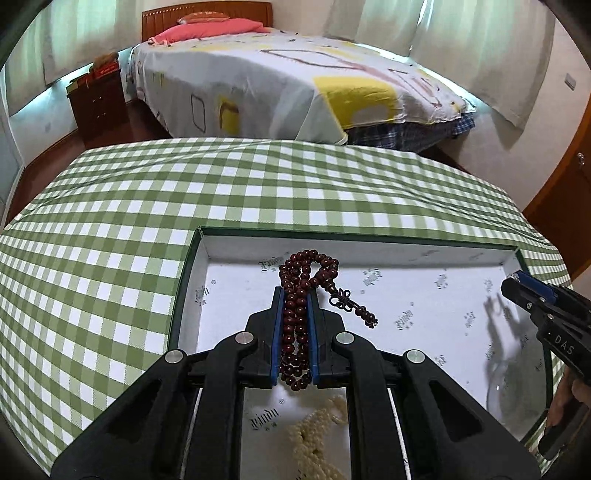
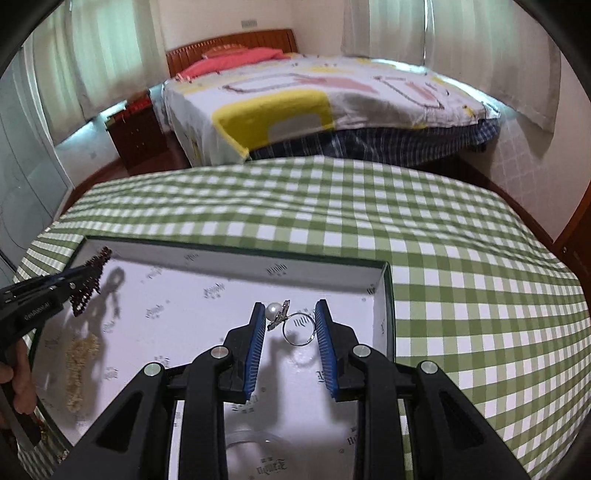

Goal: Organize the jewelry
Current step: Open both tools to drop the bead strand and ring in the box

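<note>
Over a surface (image 1: 110, 229) draped in green-and-white check, we hold two black tongs above a shallow box (image 1: 207, 254) with a dark green rim and white printed lining. Our left tongs (image 1: 295, 295) are clenched on a dark red bead necklace (image 1: 295, 332), its strands bunched between the blue pads (image 1: 279, 332); a loop of beads rises past the tips, and a knotted cord end with a few beads trails off to the right, above the box floor. Our right tongs (image 2: 290, 308) grasp a silver ring (image 2: 299, 328) with a white pearl (image 2: 272, 311) and a small sparkling ornament: the pearl end sits against the left pad, the band against the right, so the jaws stand partly apart with the ring bridging them, over the right-hand part of the box near its wall. A cream bead necklace (image 1: 314, 435) lies heaped on the box floor, seen below the left tongs and, from the right wrist camera, at the left side of the box (image 2: 79, 373). A clear bangle (image 2: 251, 439), faint and hard to make out, also lies on the lining beneath the right tongs. Each camera catches the other tongs at its edge, with fingers of a hand (image 2: 20, 387) wrapped round the grip. Behind the surface stands a bed (image 1: 277, 85) with a patterned sheet and a pink pillow (image 1: 207, 31), a dark wooden nightstand (image 1: 98, 99) beside it, and pale curtains (image 1: 480, 44) along the walls.
</note>
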`<act>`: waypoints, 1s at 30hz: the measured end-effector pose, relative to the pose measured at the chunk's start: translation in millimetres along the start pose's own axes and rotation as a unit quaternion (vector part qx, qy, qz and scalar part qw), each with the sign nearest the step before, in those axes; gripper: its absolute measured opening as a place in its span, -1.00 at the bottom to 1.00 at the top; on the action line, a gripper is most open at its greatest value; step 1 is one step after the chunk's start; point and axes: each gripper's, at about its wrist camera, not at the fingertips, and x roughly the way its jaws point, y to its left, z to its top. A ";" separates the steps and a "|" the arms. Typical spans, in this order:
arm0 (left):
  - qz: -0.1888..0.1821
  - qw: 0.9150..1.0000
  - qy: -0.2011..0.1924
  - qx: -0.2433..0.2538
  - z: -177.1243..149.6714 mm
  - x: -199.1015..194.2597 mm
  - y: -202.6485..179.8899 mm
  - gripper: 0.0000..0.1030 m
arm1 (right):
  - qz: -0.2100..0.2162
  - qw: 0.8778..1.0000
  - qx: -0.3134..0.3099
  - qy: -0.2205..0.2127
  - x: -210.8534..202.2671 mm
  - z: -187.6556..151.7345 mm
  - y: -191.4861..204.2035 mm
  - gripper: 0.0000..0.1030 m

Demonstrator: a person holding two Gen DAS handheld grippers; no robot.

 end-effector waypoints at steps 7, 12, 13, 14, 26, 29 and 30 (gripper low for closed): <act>0.004 1.000 0.020 -0.005 -0.3 12.6 5.5 -0.76 | -0.005 1.000 0.003 0.018 11.0 -1.7 -5.4 -0.45; 0.002 0.999 0.028 -0.016 0.8 16.8 9.8 -0.60 | -0.005 1.000 0.004 0.023 13.3 0.1 -5.2 -0.30; 0.000 0.999 0.028 -0.016 0.9 17.3 10.2 -0.55 | -0.006 1.000 0.004 0.023 13.2 0.2 -5.2 -0.18; 0.000 0.999 0.028 -0.016 0.6 17.2 10.2 -0.53 | -0.007 1.000 0.005 0.022 12.7 0.2 -5.5 -0.14; 0.008 0.999 -0.048 0.020 -5.1 -14.3 -2.9 -0.01 | -0.006 0.999 0.004 -0.035 -11.3 -4.2 -2.6 0.01; 0.004 0.997 -0.079 0.024 -11.5 -34.5 -4.1 0.04 | -0.003 0.998 0.004 -0.060 -28.8 -7.9 1.4 0.01; 0.004 0.996 -0.087 0.024 -13.8 -40.8 -4.7 0.07 | -0.004 0.998 0.002 -0.067 -34.0 -9.3 3.2 0.02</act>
